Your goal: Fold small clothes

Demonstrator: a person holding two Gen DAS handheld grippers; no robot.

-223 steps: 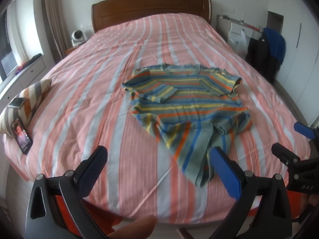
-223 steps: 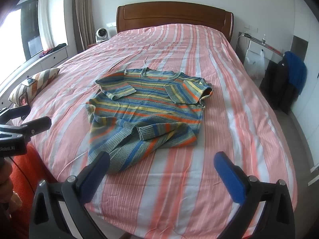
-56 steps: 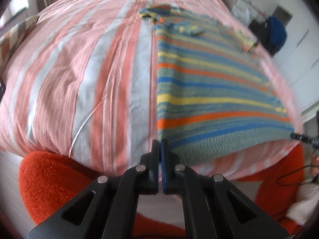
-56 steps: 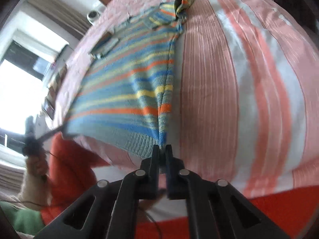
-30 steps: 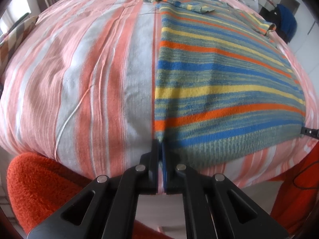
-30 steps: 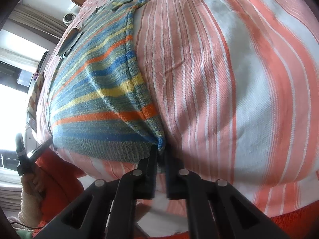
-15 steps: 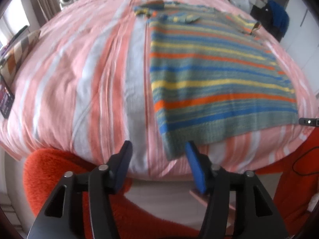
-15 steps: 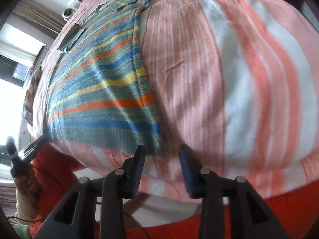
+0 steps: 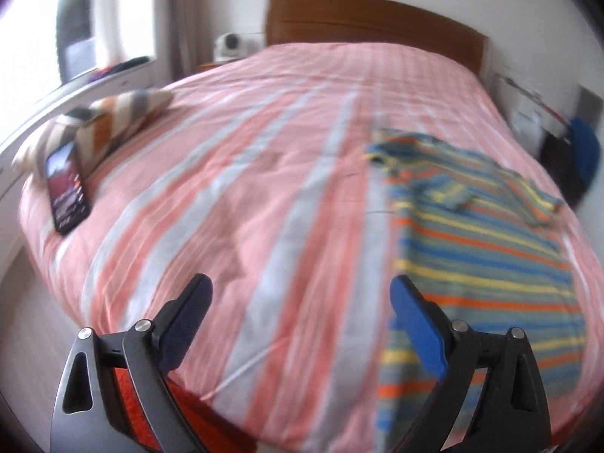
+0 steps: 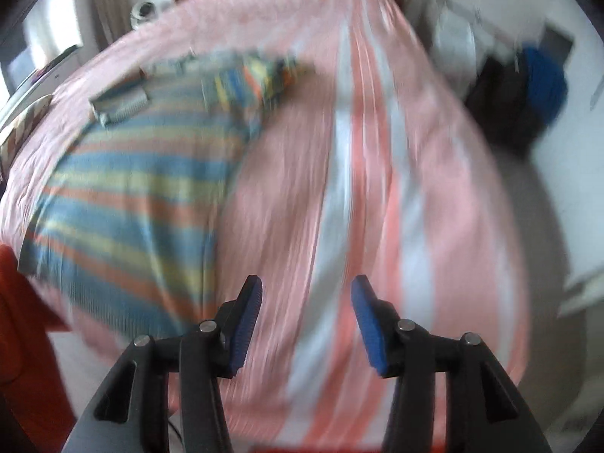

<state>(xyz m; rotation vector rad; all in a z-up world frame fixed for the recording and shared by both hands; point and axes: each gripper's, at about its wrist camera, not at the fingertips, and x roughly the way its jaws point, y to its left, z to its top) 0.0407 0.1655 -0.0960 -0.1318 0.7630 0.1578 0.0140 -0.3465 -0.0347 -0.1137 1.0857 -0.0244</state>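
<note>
A small striped knit sweater point(image 9: 487, 256) in blue, yellow, orange and grey lies spread flat on the pink striped bed point(image 9: 264, 173), its hem at the near edge. It sits at the right in the left wrist view and at the left, as the sweater point(image 10: 132, 188), in the blurred right wrist view. My left gripper point(image 9: 302, 298) hangs above the bed's near edge, left of the sweater, its jaws opening wide with nothing between them. My right gripper point(image 10: 305, 294) is over bare bedding right of the sweater, jaws opening, also empty.
A striped pillow point(image 9: 109, 120) with a phone point(image 9: 68, 187) leaning on it lies at the bed's left edge. A wooden headboard point(image 9: 377, 19) stands at the far end. Dark and blue clothes point(image 10: 528, 87) hang at the right. Orange fabric point(image 10: 22, 339) is at the near left.
Both grippers let go of the sweater's hem corners, opened and rose, tilting up so more of the bed and room shows. The sweater stays flat on the bed.
</note>
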